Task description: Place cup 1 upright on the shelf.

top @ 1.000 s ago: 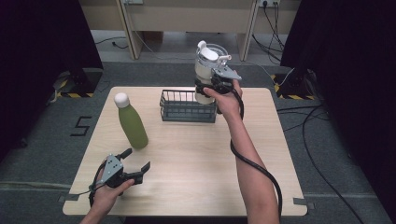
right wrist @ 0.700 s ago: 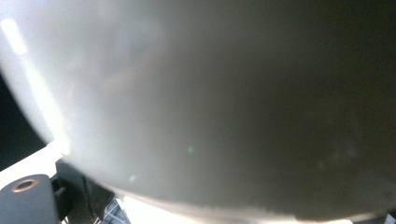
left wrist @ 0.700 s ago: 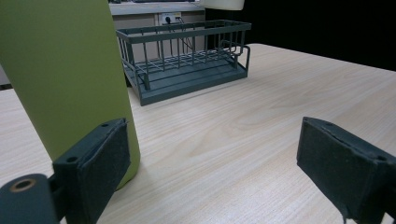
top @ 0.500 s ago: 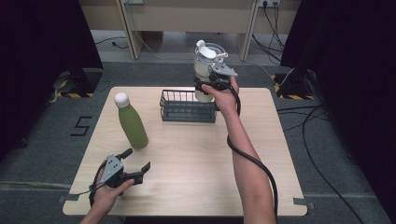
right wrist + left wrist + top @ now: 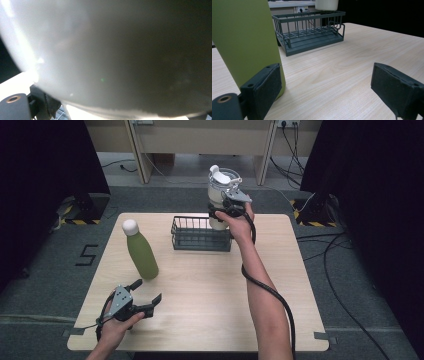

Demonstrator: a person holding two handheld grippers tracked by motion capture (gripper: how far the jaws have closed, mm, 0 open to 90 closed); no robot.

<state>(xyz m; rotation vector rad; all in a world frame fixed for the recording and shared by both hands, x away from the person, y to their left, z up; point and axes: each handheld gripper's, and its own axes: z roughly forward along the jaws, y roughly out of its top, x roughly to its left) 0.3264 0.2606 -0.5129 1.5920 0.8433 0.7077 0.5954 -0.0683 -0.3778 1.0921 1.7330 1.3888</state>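
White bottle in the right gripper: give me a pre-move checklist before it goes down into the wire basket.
1. Grip: right gripper is clamped on the white bottle, held off the table. Ok.
2. Bottle upright: it stands vertical in the high view. Ok.
3. Position over the wire basket: the bottle hangs at its far right corner, not over the middle. Not ok.
4. Basket free inside: bare floor in the left gripper view. Ok.
5. Green bottle: stands apart, left of the basket. Ok.
6. Left gripper: jaws open, near the table's front edge, out of the way. Ok.
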